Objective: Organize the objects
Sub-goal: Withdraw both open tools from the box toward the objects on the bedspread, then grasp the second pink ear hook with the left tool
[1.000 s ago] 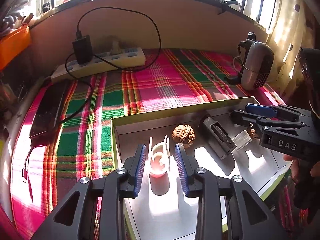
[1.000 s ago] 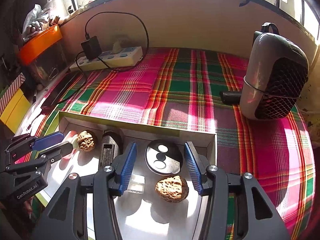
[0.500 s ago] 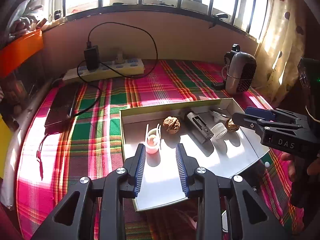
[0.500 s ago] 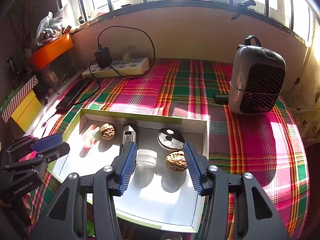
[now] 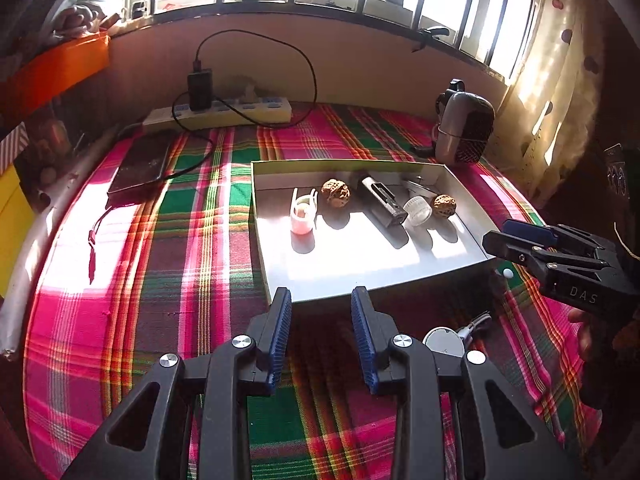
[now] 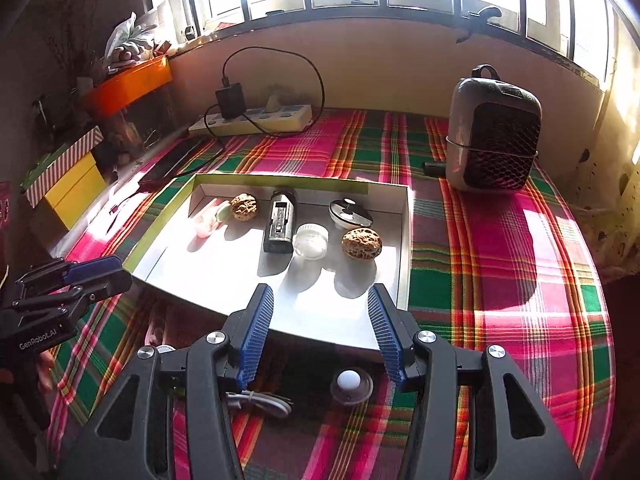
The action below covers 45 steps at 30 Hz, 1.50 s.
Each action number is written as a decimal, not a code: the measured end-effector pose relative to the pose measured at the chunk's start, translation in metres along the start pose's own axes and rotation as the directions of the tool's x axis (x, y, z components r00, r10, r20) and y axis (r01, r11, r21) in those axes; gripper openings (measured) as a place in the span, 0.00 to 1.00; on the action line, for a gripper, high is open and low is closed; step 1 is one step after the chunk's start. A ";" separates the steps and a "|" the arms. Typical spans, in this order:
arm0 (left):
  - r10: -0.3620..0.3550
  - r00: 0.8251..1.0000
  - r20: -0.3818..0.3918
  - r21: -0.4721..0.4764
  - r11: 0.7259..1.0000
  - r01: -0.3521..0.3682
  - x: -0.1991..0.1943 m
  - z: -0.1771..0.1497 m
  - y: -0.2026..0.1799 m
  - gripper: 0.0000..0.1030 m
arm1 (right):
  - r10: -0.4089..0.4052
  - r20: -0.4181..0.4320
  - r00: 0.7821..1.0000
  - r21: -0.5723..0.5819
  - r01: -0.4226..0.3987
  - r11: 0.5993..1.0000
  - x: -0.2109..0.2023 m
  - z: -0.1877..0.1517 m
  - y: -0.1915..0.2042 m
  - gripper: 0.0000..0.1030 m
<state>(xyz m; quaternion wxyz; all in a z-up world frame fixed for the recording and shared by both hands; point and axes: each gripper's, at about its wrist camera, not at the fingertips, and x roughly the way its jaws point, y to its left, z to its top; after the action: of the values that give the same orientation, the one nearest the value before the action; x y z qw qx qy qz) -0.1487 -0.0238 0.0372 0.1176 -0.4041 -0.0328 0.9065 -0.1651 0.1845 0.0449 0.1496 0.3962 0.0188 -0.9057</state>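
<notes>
A shallow white box lies on the plaid cloth. In it stand a pink-and-white holder, two walnuts, a dark oblong device, a clear cap and a black round disc. My left gripper is open and empty, short of the box's near edge. My right gripper is open and empty too, over the box's near right corner. Below it lie a small white ball on a dark base and a white cable.
A power strip with a black charger and looped cable lies at the back. A dark phone lies at the left, a grey heater at the back right. Orange and yellow boxes stand left. A white round thing lies near the left gripper.
Both grippers have drawn back from over the box toward me and risen a little; the box and its contents look smaller. Nothing was taken hold of.
</notes>
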 end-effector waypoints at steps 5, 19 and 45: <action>-0.019 1.000 -0.016 -0.028 0.999 0.018 -0.002 -0.012 0.002 0.29 | 0.025 -0.007 1.000 -0.010 -0.025 1.000 -0.005 -0.018 0.007 0.49; -0.100 0.993 -0.067 -0.039 0.994 0.098 0.008 -0.022 -0.017 0.35 | 0.054 0.040 0.998 0.010 -0.054 0.998 -0.029 -0.047 0.013 0.49; -0.038 0.991 -0.130 0.002 0.999 0.038 0.034 -0.011 -0.040 0.36 | 0.083 0.067 0.994 0.047 -0.086 0.995 -0.044 -0.059 0.003 0.49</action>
<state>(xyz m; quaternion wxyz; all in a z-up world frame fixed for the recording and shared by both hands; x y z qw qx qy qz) -0.1548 0.0230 0.0115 0.1374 -0.4613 -0.0309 0.8760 -0.0939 0.2018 0.0370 0.1783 0.3705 -0.0255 -0.9112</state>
